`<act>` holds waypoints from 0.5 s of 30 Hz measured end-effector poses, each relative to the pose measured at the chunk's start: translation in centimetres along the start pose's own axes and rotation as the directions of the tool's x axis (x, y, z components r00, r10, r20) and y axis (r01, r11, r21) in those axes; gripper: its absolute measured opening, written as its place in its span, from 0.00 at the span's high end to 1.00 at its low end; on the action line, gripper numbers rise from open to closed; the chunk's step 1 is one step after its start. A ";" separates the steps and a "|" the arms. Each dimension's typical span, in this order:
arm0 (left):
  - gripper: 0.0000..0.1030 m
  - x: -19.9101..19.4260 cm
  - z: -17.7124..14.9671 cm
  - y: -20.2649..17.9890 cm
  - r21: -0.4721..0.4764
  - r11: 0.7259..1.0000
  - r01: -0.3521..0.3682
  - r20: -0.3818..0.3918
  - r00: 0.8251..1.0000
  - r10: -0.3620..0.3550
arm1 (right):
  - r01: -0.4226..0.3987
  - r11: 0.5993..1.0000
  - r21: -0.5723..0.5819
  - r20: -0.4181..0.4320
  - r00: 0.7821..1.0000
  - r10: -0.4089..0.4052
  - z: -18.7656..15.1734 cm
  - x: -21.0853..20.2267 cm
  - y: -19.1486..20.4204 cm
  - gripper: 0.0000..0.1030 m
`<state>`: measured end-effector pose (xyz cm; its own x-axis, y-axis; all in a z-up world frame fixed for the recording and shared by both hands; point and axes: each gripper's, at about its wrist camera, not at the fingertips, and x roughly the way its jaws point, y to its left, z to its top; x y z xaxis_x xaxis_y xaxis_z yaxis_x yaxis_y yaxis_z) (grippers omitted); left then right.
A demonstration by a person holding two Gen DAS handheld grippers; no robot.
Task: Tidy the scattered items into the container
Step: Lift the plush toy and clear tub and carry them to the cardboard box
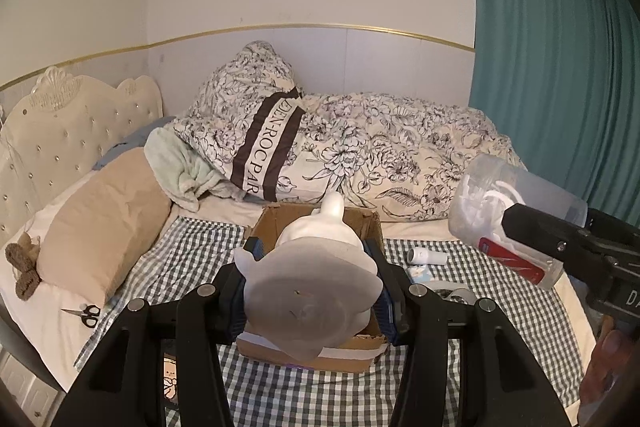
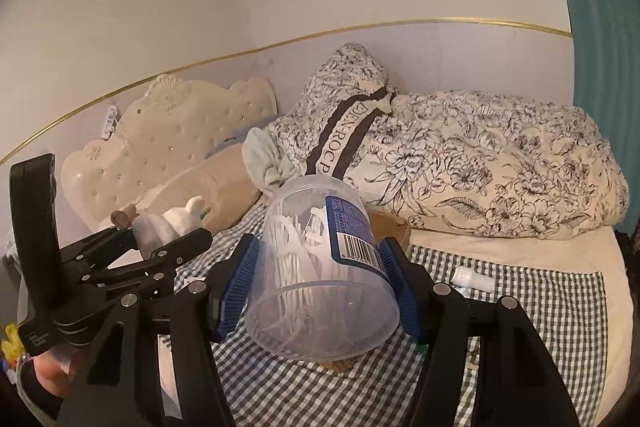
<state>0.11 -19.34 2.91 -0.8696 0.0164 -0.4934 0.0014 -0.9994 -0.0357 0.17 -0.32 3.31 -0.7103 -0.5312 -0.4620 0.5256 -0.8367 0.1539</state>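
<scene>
My left gripper [image 1: 312, 267] is shut on a white plaster figure [image 1: 312, 287], base towards the camera, held over the open cardboard box [image 1: 360, 357] on the checked cloth. The figure also shows in the right wrist view [image 2: 180, 221]. My right gripper [image 2: 320, 267] is shut on a clear plastic jar of white floss picks [image 2: 320, 275] with a blue label, held above the bed. The jar shows at the right of the left wrist view [image 1: 516, 215]. A small white bottle [image 1: 427, 257] lies on the cloth right of the box; it also shows in the right wrist view [image 2: 472, 278].
A floral duvet [image 1: 380, 155] and pillow lie behind the box. A beige pillow [image 1: 104, 219] and scissors [image 1: 86, 314] are at left. A small packet [image 1: 418, 273] and tape roll [image 1: 456, 293] lie right of the box. A teal curtain [image 1: 560, 47] hangs at right.
</scene>
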 end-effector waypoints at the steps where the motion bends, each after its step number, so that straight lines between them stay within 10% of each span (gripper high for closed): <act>1: 0.50 0.2 0.0 0.0 0.000 1.000 0.000 -0.003 1.000 0.000 | -0.001 1.000 0.003 -0.005 1.000 0.001 -0.1 0.4 -0.1 0.40; 15: 0.50 5.2 -0.6 0.5 -0.004 1.000 -0.007 -0.060 0.998 0.007 | -0.004 0.999 0.037 -0.068 0.998 0.006 -0.9 5.7 -1.6 0.40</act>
<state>-4.12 -19.74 -0.15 -0.8384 0.0114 -0.5449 0.0096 -0.9993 -0.0357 -4.30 -1.94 -0.38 -0.6735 -0.5258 -0.5195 0.5104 -0.8392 0.1877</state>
